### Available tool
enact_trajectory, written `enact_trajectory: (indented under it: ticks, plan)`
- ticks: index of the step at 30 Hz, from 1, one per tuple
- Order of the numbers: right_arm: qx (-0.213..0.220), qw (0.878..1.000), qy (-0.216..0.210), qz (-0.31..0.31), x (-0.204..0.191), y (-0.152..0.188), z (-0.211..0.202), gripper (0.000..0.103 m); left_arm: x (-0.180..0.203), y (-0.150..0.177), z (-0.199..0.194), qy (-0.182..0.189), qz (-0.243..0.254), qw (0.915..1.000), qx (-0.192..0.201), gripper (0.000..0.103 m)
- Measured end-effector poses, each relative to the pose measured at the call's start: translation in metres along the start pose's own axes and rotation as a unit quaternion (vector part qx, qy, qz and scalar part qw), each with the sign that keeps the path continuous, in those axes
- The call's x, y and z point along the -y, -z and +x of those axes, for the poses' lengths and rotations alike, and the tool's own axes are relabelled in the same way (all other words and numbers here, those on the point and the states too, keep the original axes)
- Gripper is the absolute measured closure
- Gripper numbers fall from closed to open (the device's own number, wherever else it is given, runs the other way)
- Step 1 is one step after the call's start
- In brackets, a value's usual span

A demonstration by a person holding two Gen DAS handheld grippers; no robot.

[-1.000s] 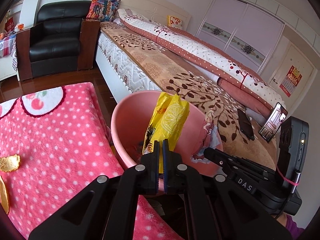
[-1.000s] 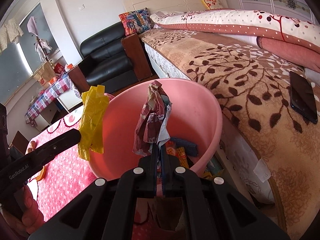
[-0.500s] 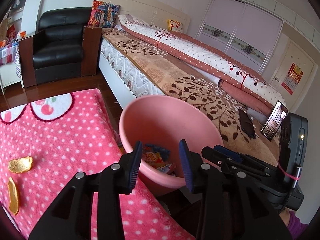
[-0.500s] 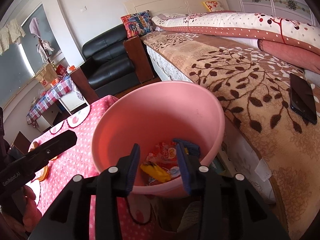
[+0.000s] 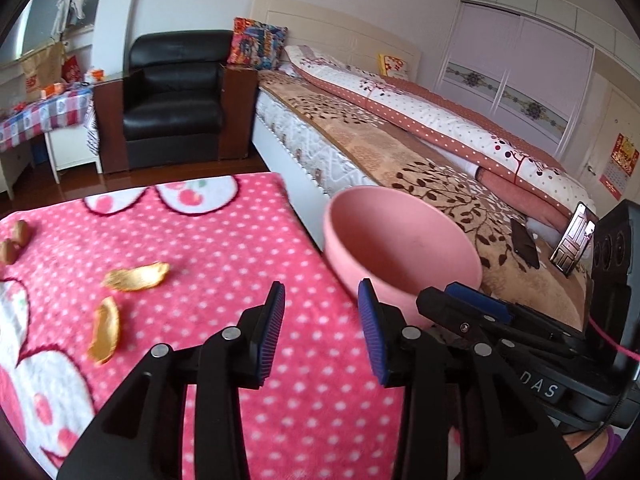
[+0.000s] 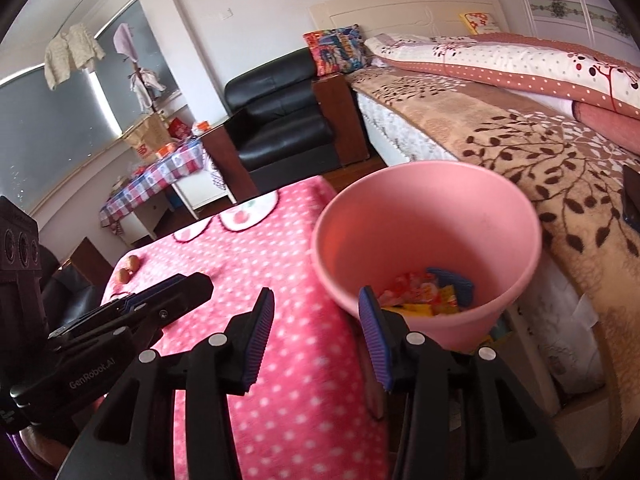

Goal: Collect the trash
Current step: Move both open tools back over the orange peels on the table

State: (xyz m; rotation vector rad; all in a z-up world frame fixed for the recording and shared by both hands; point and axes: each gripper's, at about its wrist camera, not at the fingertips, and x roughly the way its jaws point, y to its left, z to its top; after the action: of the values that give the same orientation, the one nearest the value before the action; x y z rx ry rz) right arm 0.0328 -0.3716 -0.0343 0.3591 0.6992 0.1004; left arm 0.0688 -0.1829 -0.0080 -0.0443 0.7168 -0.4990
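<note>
A pink bin (image 6: 424, 232) stands beside the pink polka-dot table (image 6: 280, 352), against the bed; it also shows in the left wrist view (image 5: 400, 248). Wrappers (image 6: 424, 294) lie at its bottom. Two orange peels (image 5: 136, 276) (image 5: 105, 330) and two walnuts (image 5: 14, 240) lie on the table's left part; the walnuts also show in the right wrist view (image 6: 129, 269). My left gripper (image 5: 322, 330) is open and empty over the table's right edge. My right gripper (image 6: 316, 336) is open and empty just left of the bin.
A bed (image 5: 400, 152) with a brown leaf blanket runs along the right, with phones (image 5: 524, 242) on it. A black armchair (image 5: 176, 96) stands behind the table. A checked side table (image 6: 160, 176) is at the far left.
Both grippers opened and dropped the yellow wrapper and the crumpled wrapper into the bin. Both then swung left, away from the bin and over the table.
</note>
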Motion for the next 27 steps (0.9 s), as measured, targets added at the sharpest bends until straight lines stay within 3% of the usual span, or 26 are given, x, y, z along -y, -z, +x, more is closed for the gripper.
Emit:
enact_trajectory:
  ticks: [6,13,17,22,27]
  plan:
    - [-0.009,1.000,-0.023,-0.003,-0.030,0.029,-0.010,0.059,-0.024,0.022,-0.034,-0.029,-0.027,0.9991,0.016,0.065]
    - [-0.018,0.998,-0.049,-0.036,-0.066,0.052,-0.025,0.058,-0.034,0.038,-0.064,-0.037,-0.047,0.9979,0.025,0.065]
    - [-0.014,0.997,-0.062,-0.046,-0.080,0.059,-0.036,0.046,-0.037,0.041,-0.083,-0.037,-0.052,0.9970,0.045,0.065]
    - [-0.012,0.996,-0.062,-0.061,-0.093,0.063,-0.044,0.042,-0.045,0.042,-0.095,-0.030,-0.067,0.9954,0.061,0.065]
    - [0.011,0.995,-0.064,-0.081,-0.100,0.067,-0.059,0.024,-0.060,0.040,-0.099,-0.033,-0.081,0.9936,0.072,0.065]
